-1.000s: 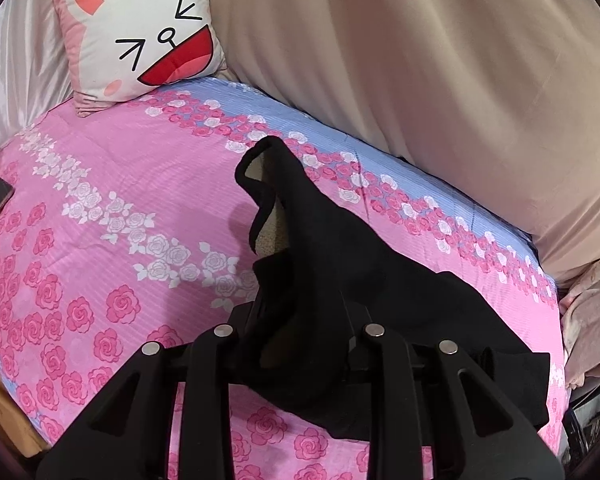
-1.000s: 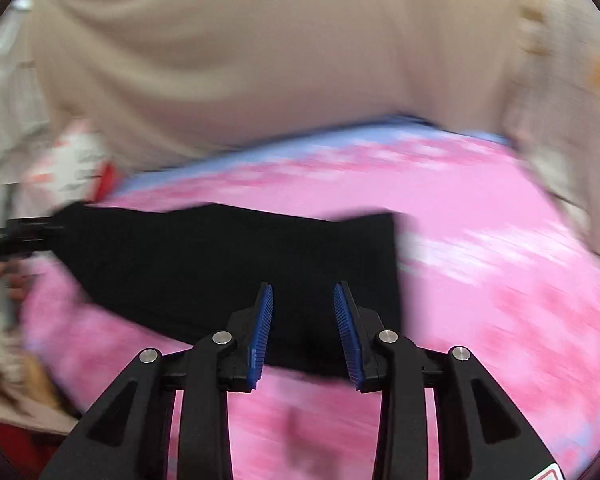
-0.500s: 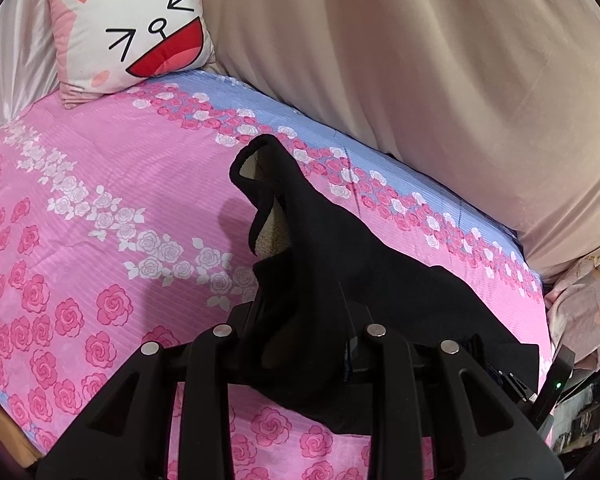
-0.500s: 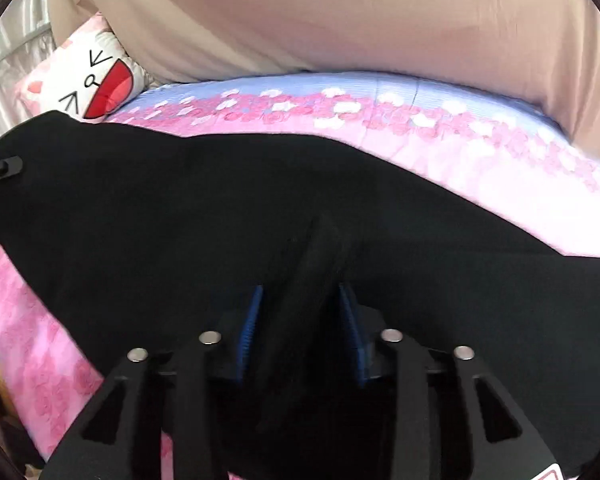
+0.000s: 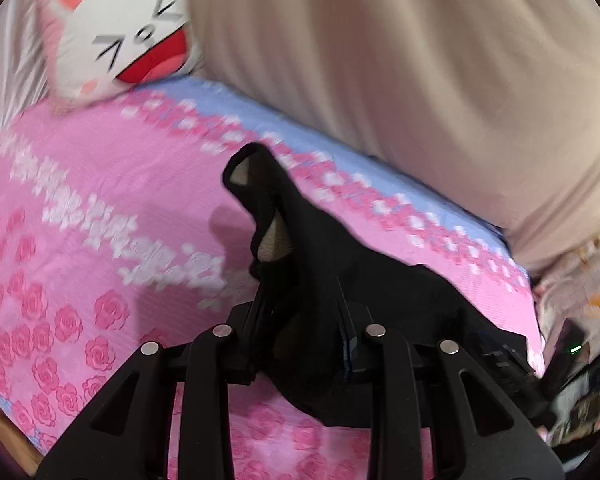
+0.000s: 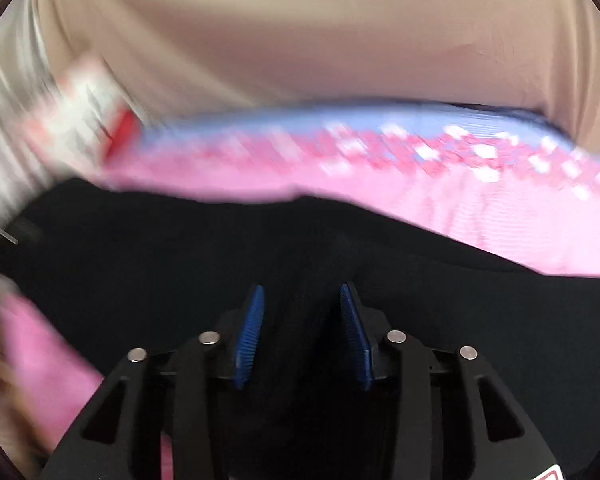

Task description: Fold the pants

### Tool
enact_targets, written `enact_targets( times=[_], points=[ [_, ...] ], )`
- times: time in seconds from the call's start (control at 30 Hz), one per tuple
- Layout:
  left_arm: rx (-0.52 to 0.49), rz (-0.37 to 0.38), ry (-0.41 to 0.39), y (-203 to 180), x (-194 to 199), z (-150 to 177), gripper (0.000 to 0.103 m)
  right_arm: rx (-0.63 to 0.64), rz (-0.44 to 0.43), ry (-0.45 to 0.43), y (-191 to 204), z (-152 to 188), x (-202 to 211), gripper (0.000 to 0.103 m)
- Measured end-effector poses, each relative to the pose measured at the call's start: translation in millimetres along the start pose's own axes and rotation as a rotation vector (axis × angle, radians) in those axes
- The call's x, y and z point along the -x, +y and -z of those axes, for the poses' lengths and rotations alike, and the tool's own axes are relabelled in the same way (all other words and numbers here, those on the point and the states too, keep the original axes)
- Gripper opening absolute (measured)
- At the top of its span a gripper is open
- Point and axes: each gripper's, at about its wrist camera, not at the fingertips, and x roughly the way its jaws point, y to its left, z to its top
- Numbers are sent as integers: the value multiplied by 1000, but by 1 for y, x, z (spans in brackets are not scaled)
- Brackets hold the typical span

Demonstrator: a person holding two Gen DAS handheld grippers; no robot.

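Black pants (image 5: 364, 280) bunched in left gripper (image 5: 300, 316) jaws, right gripper (image 6: 302, 320) jaws just opening (fabric btwn), pink bedsheet (image 5: 80, 208) bare leftward.

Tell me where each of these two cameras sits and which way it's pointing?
Left wrist: sits on the left gripper, looking forward and down over the pink floral bedspread toward a cat pillow; its fingers, clamped on the black pants, show.
Right wrist: sits on the right gripper, looking down across the pants toward a beige cover; its blue pads, parted around a fabric ridge, show.
Shared: pants, bedspread, pillow, beige cover.
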Motion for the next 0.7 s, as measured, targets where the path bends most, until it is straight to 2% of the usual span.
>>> enact_targets(
  times=[0.03,0.07,0.1,0.2,0.23,0.3,0.4,0.47,0.5,0.53,0.6,0.7],
  points=[
    [-27,11,-12,-9,5,-1,27,-36,-29,-37,-12,-3,22,55],
    [-70,35,-40,-26,14,-3,27,-53,-12,-71,-23,-2,39,58],
    [-102,56,-58,-39,20,-4,26,-69,23,-102,-36,-1,54,59],
    [-267,201,-115,-114,39,-1,25,-145,142,-166,-80,9,97,60],
    [-302,226,-119,-133,40,3,25,-186,168,-187,-98,15,111,60],
    [-396,291,-98,-181,33,13,28,-241,196,-210,-117,26,125,60],
    [-411,344,-47,-210,22,22,30,-299,213,-206,-142,44,139,60],
    [-369,290,-40,-202,15,20,53,-301,211,-192,-145,57,143,63],
    [-341,254,-46,-194,13,19,75,-298,215,-188,-148,61,147,65],
    [-278,168,-69,-174,11,16,86,-295,219,-182,-149,65,147,67],
    [-206,30,-99,-139,11,15,86,-304,214,-180,-157,73,156,67],
    [-165,-104,-101,-95,13,21,86,-307,193,-155,-159,77,153,67]
  ],
)
